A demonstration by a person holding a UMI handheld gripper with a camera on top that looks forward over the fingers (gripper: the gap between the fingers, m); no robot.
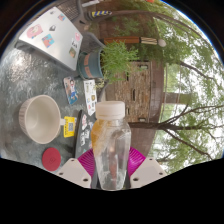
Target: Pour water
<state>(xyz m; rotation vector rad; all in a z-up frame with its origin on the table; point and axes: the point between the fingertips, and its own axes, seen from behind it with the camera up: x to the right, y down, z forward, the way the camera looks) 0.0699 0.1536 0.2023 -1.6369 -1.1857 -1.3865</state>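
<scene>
A clear plastic bottle [110, 145] with a white cap stands upright between my two fingers, its lower half flanked by the magenta pads [87, 160]. My gripper [111, 168] is shut on the bottle, both pads pressing its sides. A white bowl [42, 115] sits on the grey table, to the left of the bottle and beyond the left finger. The bottle hides what lies straight ahead of the fingers.
Small cards and packets [80, 95] lie on the table [25, 70] between bowl and bottle. A red round lid [51, 158] rests near the left finger. A white box [55, 35] with pictures stands farther back. A wooden chair [140, 85] and trees lie beyond.
</scene>
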